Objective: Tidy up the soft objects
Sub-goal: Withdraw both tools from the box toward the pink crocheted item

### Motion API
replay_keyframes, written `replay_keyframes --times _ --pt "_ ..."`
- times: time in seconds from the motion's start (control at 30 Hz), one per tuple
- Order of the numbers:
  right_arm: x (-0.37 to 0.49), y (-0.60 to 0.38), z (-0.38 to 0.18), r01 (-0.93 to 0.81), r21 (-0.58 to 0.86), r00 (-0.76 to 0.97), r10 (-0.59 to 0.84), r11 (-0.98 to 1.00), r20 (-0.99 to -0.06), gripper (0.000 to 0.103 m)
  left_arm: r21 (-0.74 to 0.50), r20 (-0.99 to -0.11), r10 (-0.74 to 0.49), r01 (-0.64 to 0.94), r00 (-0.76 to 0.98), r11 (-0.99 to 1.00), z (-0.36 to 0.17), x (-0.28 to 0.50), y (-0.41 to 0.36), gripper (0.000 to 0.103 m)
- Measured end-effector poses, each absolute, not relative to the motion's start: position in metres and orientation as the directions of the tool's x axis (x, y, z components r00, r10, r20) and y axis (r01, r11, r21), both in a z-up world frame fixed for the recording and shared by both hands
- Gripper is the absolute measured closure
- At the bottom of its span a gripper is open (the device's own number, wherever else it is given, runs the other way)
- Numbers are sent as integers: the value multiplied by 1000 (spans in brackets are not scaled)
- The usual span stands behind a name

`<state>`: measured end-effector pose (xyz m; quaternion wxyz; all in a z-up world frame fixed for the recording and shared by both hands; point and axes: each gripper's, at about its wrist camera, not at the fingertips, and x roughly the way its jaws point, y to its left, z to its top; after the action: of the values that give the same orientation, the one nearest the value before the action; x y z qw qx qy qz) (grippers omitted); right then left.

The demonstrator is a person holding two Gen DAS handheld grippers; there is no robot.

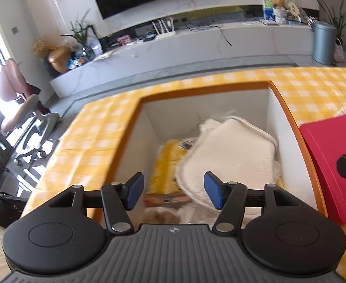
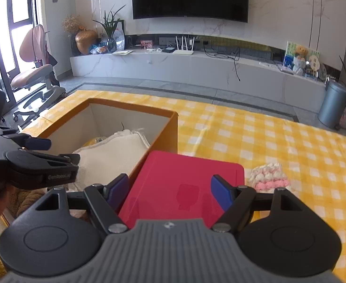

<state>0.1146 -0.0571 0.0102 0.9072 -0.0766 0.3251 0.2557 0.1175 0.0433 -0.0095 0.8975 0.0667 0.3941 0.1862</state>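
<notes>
The left gripper (image 1: 174,193) hangs wide and empty over the box (image 1: 288,120), where the white towel (image 1: 232,151) lies, likely just dropped, while the right gripper (image 2: 170,192), equally wide and empty, hovers over the red lid (image 2: 184,179) near the knit piece (image 2: 268,176), probably next.

Towel (image 1: 229,151) in box (image 1: 135,129), lid (image 2: 184,184) right of it, knit piece (image 2: 268,174) farther right.
</notes>
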Motion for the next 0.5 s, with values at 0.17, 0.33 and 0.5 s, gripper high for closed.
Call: replay_keyframes --times 0.17,0.33,0.5 --pt "104 -59 24 -520 8 678 418 854 -605 27 195 -696 361 -321 621 927 8 101 61 32" --pt "98 -71 40 -502 10 701 413 865 -582 26 208 -641 377 -321 669 924 30 84 53 24" --pt "92 -86 51 -517 -16 691 406 856 -598 15 207 -571 343 -273 746 939 54 62 27 20"
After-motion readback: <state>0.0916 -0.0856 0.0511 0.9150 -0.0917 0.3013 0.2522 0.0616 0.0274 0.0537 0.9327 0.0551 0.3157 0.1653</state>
